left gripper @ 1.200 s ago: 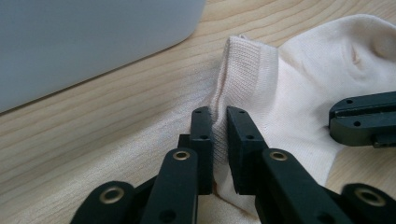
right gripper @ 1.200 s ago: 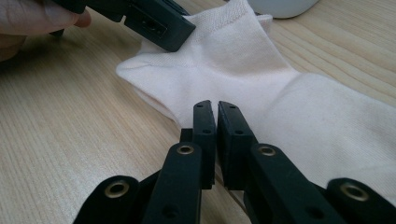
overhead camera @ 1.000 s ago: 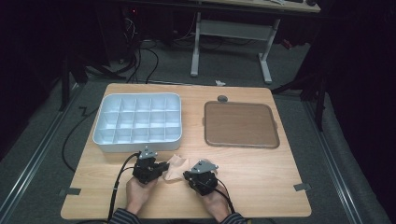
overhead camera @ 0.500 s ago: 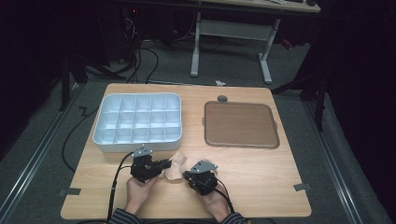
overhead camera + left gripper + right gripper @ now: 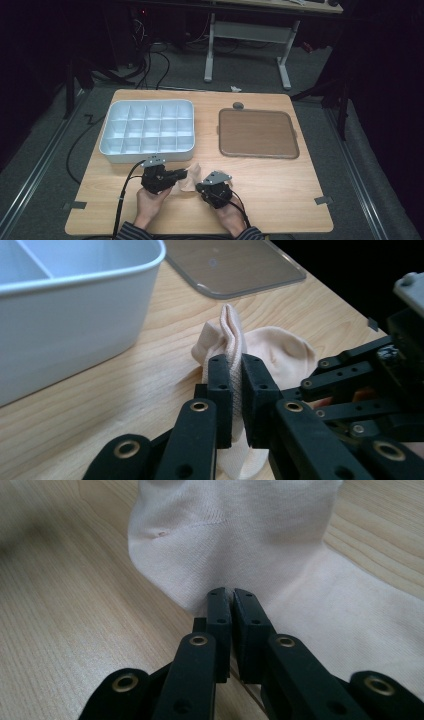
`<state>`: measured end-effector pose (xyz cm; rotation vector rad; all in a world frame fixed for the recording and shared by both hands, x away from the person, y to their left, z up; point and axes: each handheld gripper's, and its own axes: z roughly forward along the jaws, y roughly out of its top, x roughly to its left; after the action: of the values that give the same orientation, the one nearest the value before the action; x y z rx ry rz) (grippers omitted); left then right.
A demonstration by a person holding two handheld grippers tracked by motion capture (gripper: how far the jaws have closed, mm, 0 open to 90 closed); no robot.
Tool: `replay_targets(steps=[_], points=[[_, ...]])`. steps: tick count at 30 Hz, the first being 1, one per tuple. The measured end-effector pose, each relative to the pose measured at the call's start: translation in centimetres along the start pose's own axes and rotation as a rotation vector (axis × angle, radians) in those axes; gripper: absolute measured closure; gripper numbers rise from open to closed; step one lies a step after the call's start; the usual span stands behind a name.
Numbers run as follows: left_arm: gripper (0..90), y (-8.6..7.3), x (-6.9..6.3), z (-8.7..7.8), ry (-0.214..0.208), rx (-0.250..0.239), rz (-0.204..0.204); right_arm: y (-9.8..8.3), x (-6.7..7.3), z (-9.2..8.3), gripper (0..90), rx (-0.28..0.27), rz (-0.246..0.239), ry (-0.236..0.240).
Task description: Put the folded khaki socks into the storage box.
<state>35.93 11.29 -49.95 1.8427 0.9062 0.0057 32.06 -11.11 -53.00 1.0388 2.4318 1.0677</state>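
Wooden tabletop, dark room. Pale sock lies near front edge, below white divider tray. Left gripper jaws clamp its cuff fold; right gripper jaws pinch its edge. Risk: thin fabric slipping free if pulled apart unevenly.

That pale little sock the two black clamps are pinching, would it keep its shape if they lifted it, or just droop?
Probably droop: the sock already bunches into soft folds where the left gripper pinches it. It looks thin and knitted, so likely very light. It seems unlikely to slip, as the right gripper bites the fabric edge firmly.
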Motion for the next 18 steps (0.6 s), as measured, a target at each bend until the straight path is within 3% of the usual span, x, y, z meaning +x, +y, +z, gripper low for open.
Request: replay_targets(steps=[12, 18], points=[[84.7, 0.6, -0.1, 0.2, -0.037, -0.032, -0.011, 0.7, 0.1, 0.5, 86.3, 0.022, -0.003, 0.012], [84.8, 1.0, -0.4, 0.1, -0.032, -0.024, 0.015, 1.2, 0.3, 0.9, 86.4, 0.027, -0.017, 0.021]])
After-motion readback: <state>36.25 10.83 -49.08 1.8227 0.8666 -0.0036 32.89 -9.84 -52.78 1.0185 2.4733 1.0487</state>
